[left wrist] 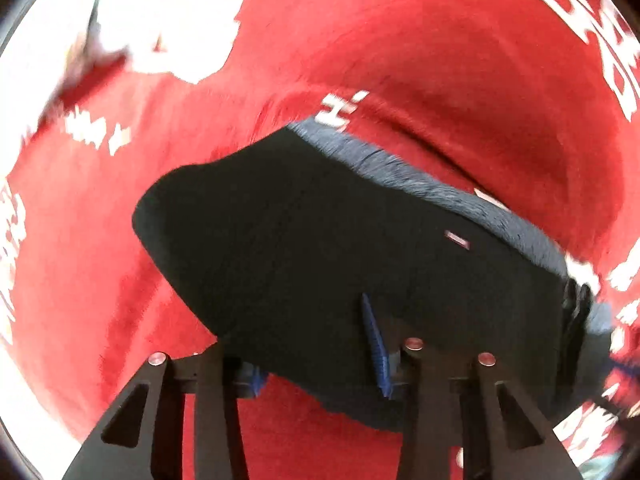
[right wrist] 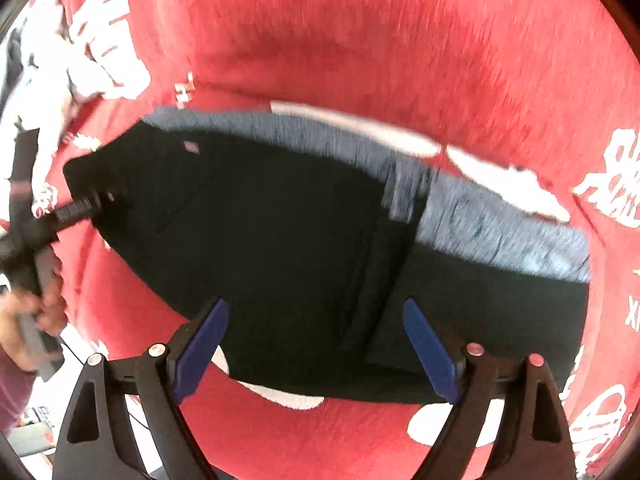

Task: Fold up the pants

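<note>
The black pants (right wrist: 304,248) lie folded on a red cloth with white lettering (right wrist: 400,40), straight ahead of both jaws. Right gripper (right wrist: 316,344) stands wide above them; left gripper (left wrist: 320,364) spreads wide around the near hem

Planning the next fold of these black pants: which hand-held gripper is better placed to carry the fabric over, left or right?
Probably left. The left hand-held gripper sits at the edge of the pants, which drape over one finger, and seems to grip them. The right hand-held gripper is open over them, gripping nothing.
</note>
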Motion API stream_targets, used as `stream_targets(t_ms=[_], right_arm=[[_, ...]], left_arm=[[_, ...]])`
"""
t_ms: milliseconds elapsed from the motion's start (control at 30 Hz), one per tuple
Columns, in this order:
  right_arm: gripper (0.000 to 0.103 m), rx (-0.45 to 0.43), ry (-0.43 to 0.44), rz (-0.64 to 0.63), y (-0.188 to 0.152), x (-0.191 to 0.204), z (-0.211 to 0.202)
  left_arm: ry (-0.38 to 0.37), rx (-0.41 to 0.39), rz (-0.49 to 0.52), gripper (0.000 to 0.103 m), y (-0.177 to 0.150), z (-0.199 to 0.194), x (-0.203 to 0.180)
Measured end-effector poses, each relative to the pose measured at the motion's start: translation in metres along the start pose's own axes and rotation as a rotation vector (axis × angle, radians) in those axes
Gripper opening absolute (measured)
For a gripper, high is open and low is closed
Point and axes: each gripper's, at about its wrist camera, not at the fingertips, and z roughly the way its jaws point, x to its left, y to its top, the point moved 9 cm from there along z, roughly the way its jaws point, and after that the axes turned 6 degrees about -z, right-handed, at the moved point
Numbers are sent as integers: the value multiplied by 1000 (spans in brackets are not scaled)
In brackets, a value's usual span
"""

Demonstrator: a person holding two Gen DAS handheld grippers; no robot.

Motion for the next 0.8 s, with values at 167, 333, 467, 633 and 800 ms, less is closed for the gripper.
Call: stream_targets(t_ms=[167, 333, 467, 633, 800], right_arm=[[91, -9, 46, 52, 28, -9, -9], [91, 18, 137, 46, 48, 10, -7], [91, 55, 261, -6, 78, 45, -7], [91, 131, 418, -52, 121, 107, 2], [91, 223, 467, -225, 145, 185, 22]], left_arm=[[90, -62, 127, 40, 1, -14, -5], [173, -136, 260, 40, -2, -14, -19], [263, -236, 449, 40, -12, -22, -43], [303, -280, 533, 40, -20, -26, -47], [313, -298, 550, 40, -19, -29, -48]])
